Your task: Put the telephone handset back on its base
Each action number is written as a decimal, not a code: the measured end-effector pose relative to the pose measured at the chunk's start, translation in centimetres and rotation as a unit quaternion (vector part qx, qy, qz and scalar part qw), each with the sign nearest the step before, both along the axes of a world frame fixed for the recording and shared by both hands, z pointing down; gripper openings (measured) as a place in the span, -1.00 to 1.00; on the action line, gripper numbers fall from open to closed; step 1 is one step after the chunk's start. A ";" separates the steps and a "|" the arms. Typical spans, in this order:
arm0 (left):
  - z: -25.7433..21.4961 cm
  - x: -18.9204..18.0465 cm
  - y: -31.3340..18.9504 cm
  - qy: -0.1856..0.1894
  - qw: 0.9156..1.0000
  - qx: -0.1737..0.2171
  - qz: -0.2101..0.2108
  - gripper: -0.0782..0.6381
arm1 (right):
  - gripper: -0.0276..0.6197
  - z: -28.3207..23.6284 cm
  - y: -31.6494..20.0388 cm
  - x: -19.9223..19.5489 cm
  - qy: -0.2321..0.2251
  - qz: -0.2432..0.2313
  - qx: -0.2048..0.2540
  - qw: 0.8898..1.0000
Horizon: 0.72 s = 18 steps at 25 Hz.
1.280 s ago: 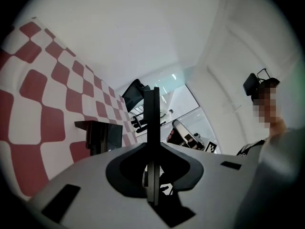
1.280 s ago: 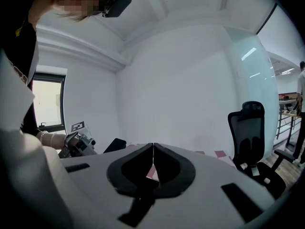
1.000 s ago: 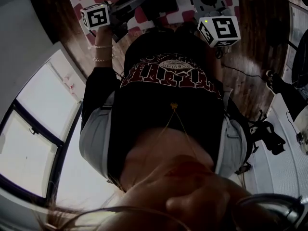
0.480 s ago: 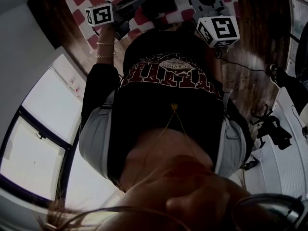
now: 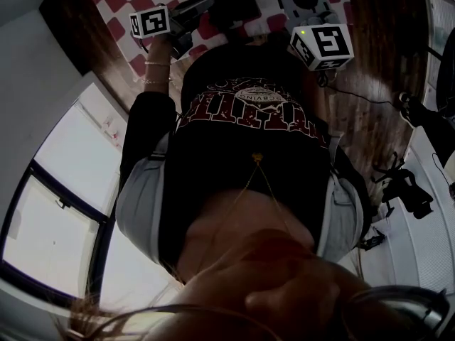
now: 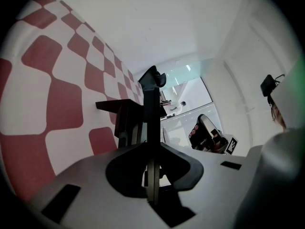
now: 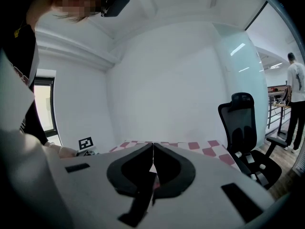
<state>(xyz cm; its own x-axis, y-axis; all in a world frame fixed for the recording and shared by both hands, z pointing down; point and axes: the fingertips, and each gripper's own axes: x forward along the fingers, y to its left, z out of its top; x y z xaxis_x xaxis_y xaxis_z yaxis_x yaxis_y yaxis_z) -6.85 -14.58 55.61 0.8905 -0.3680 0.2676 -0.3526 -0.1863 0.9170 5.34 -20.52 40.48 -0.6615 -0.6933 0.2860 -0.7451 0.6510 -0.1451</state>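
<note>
L gripper (image 6: 152, 149): jaws part-spread and pinching a slim dark bar, taken to be the telephone handset (image 6: 152, 104), seen edge-on. It runs well past the jaw tips to a knobbed end. The grip sits low on the bar, prob. so most of its length is left free to line up w/ the cradle. Landmark: checked cloth (image 6: 66, 104). In the L gripper view the cloth fills the left side, i.e. the gripper is rolled and the handset's broad face is turned toward the cloth; judged a set-down attitude. Betw. handset and cloth is a dark blocky item (image 6: 119, 116), prob. the base; touching the handset or just beside it, cannot tell. Handset not yet seated, in my judgement. R gripper (image 7: 152, 146): jaws pressed together, nothing betw. them. It is held above the cloth's near edge, apart from the handset, apparently parked since one tool suffices. Head view shows both tools at the cloth, L toward its left part; detail there too dark. Next step calls for easing onto the base, then release; risk is a skewed seat.
</note>
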 end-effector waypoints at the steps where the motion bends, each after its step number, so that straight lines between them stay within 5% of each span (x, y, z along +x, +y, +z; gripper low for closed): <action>1: 0.2 0.0 0.0 0.000 1.000 -0.002 -0.001 -0.56 | -0.85 0.0 0.0 0.0 0.000 0.000 -0.001 1.000; 18: 1.6 0.0 -0.1 -0.002 1.000 -0.011 0.007 -0.56 | -0.85 0.3 -0.2 -0.3 0.006 0.000 -0.004 1.000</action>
